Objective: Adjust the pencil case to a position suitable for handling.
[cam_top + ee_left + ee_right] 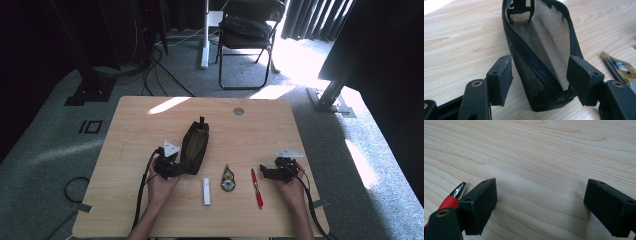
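While the left gripper (pixel 539 82) stands at the near end of the pouch (pixel 195 145), its jaws are spread wide, one on each side of that end, and neither presses on it. Unzipped, the pouch lies flat on the worktop (pixel 140 120). Just right of the pouch lie a white stick (pixel 206 191), a tape dispenser (pixel 228 179) and a red pen (pixel 257 188). Farthest right of the pouch, the right gripper (pixel 540 205) rests with jaws wide and empty.
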Motion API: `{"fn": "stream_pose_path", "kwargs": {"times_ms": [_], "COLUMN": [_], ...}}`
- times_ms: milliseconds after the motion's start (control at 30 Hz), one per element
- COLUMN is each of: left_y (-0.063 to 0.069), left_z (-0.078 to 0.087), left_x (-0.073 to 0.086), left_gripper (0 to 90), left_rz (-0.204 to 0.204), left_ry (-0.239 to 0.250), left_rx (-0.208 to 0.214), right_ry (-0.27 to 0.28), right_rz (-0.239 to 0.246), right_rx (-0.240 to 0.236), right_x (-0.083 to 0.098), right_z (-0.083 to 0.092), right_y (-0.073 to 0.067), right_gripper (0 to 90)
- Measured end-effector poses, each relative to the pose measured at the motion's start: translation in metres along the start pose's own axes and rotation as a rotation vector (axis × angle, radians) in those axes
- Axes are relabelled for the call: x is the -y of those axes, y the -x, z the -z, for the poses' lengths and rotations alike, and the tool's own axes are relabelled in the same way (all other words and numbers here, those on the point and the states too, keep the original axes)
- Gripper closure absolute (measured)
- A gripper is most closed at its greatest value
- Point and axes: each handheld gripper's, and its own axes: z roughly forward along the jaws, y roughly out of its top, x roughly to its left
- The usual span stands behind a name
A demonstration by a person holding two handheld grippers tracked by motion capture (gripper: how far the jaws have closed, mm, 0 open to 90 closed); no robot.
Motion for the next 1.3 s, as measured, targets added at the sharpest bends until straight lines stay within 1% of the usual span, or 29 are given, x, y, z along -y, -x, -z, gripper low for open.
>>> {"fn": "stream_pose_path", "kwargs": {"times_ms": [100,133,167,233,267,300,367,567,667,733,967,1200,1300], "left_y": [0.0013,0.0008,0.0003,-0.0005,-0.0015,-0.0024,-0.0036,-0.0067,-0.0059,-0.0050,-0.0017,0.0012,0.0031], "left_z": [-0.0044,-0.0057,-0.0068,-0.0075,-0.0081,-0.0073,-0.0065,-0.0058,-0.0062,-0.0063,-0.0068,-0.0064,-0.0064], "left_x": [0.0026,0.0037,0.0046,0.0055,0.0065,0.0067,0.0066,0.0074,0.0076,0.0076,0.0075,0.0086,0.0090], "left_gripper": [38.9,41.1,41.1,45.4,45.4,52.1,56.2,62.9,63.2,65.2,69.6,71.1,71.1], "left_rz": [-0.010,-0.012,-0.013,-0.016,-0.020,-0.024,-0.031,-0.050,-0.053,-0.060,-0.101,-0.140,-0.165], "left_ry": [-0.019,-0.026,-0.032,-0.037,-0.042,-0.039,-0.038,-0.037,-0.034,-0.033,-0.029,-0.012,-0.008], "left_rx": [-0.006,-0.006,-0.006,-0.005,-0.005,-0.006,-0.007,0.001,0.004,0.007,0.036,0.084,0.105], "right_ry": [0.000,0.000,0.000,0.000,0.000,0.000,0.000,0.000,0.000,0.000,0.000,0.000,0.000], "right_rz": [0.000,0.000,0.000,0.000,0.000,0.000,0.000,0.000,0.000,0.000,0.000,0.000,0.000], "right_rx": [0.000,0.000,0.000,0.000,0.000,0.000,0.000,0.000,0.000,0.000,0.000,0.000,0.000], "right_x": [0.0000,0.0000,0.0000,0.0000,0.0000,0.0000,0.0000,0.0000,0.0000,0.0000,0.0000,0.0000,0.0000], "right_z": [0.0000,0.0000,0.0000,0.0000,0.0000,0.0000,0.0000,0.0000,0.0000,0.0000,0.0000,0.0000,0.0000], "right_y": [0.0000,0.0000,0.0000,0.0000,0.0000,0.0000,0.0000,0.0000,0.0000,0.0000,0.0000,0.0000,0.0000], "right_gripper": [11.2,11.3,11.3,11.3,11.3,11.2,11.2,11.3,11.3,11.3,11.3,11.3,11.3]}}
